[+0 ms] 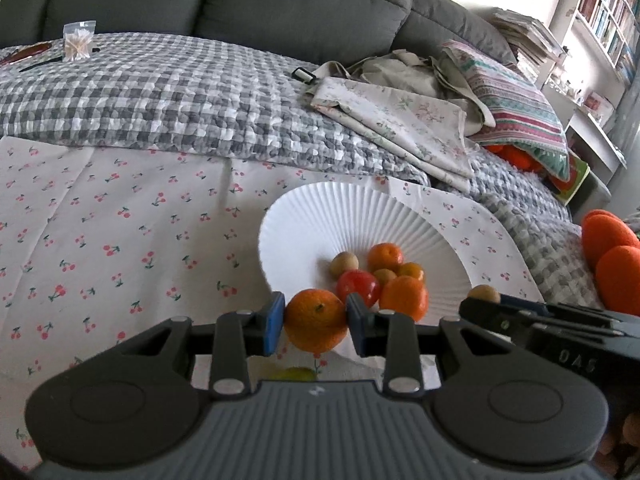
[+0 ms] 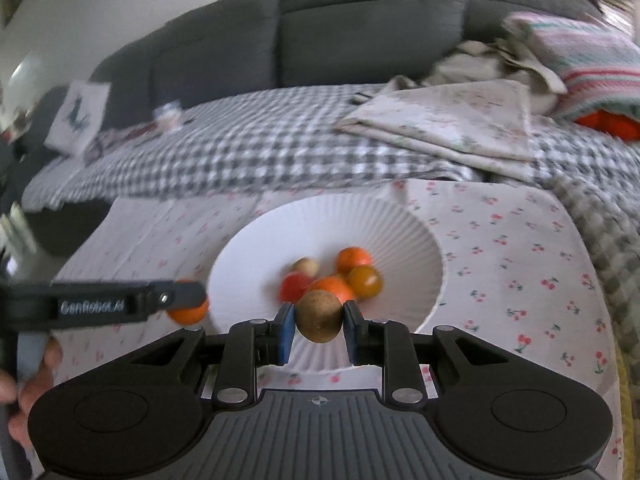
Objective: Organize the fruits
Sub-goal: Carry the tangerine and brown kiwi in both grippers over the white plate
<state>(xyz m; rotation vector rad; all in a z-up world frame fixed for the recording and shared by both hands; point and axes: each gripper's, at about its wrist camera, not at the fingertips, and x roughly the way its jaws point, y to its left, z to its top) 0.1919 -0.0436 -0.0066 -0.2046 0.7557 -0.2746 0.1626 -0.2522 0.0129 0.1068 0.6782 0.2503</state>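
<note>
Left wrist: orange (image 1: 316, 325) between pads (image 1: 273, 322)

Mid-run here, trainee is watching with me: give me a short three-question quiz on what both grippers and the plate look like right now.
1. True or false: the left gripper is shut on an orange.
2. What does the right gripper hold? A) red fruit B) brown kiwi C) nothing
3. Fill in: the fruits already gathered lie on the white ribbed ____.

Key
1. True. The blue pads press the orange on both sides, just short of the plate rim.
2. B. The kiwi sits between the pads, above the plate's near edge.
3. Plate. The red fruit and several orange ones rest at its centre.
</note>
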